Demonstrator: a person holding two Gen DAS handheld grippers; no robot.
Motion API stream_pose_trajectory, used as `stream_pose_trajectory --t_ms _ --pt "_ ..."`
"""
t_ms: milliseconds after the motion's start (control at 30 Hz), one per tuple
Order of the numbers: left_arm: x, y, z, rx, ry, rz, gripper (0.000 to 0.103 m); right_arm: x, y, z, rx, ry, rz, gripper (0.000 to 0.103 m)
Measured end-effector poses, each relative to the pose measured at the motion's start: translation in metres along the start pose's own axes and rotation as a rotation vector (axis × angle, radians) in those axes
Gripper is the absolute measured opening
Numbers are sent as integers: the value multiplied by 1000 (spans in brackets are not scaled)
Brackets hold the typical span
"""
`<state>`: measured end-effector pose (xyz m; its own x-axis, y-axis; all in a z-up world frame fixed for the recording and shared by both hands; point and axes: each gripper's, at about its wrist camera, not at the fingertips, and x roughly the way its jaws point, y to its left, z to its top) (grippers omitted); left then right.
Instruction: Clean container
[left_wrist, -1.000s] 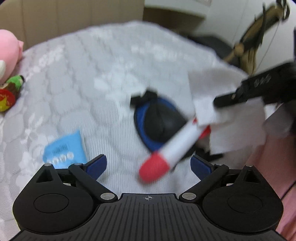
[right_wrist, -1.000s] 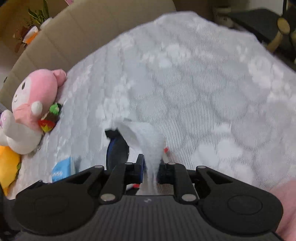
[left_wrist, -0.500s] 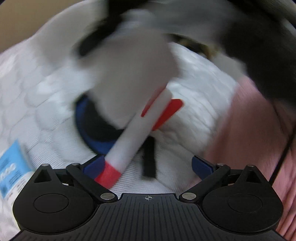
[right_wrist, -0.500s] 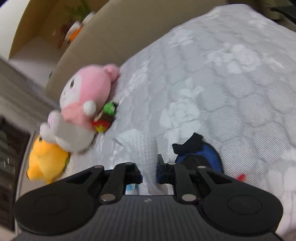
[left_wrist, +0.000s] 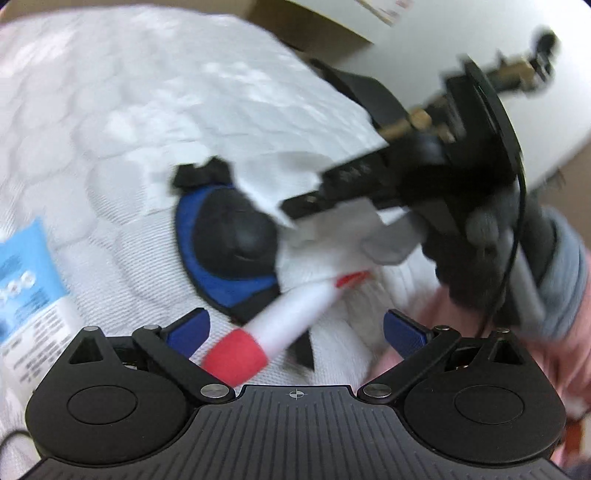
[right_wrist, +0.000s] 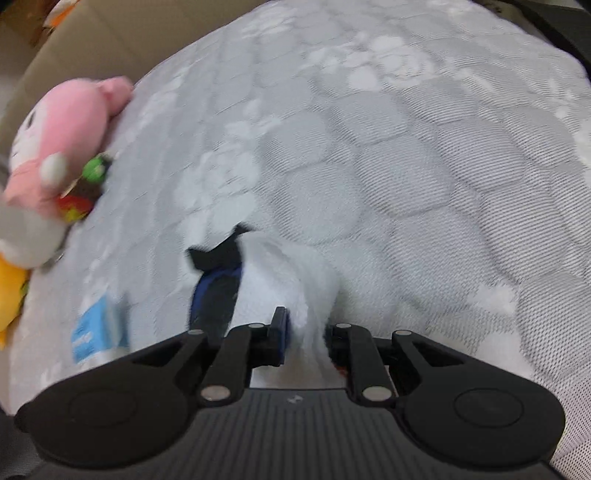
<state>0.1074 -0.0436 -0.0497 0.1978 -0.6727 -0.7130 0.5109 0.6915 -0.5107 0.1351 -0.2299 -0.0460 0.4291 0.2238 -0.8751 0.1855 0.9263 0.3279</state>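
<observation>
Pouch (left_wrist: 229, 236), marker (left_wrist: 280, 325) on mattress (right_wrist: 406, 166)

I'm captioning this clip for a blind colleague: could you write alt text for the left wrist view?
The right gripper holds a white tissue over a blue-rimmed black container lying on a white quilted bed. The open left gripper hovers in the foreground near a white marker with a red cap, and a light blue packet lies at left.
</observation>
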Motion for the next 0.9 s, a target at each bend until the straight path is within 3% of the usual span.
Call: stream_pose_trajectory --t_ms 133,333,433,567,700,900 --pt "2 27 3 -189 -3 -45 102 5 -5 8 27 -38 -44 17" --pt "22 54 11 -502 -8 -170 103 11 -21 7 95 28 30 18" --pt "38 58 10 -604 10 -169 103 11 -23 5 103 47 48 19" --pt "42 62 13 -661 -27 -185 103 10 -23 4 108 59 69 19" --pt "36 77 6 -757 -123 -248 103 9 -30 5 143 65 117 19" --pt "-5 86 11 -738 -293 -289 103 9 -31 2 151 114 236 18"
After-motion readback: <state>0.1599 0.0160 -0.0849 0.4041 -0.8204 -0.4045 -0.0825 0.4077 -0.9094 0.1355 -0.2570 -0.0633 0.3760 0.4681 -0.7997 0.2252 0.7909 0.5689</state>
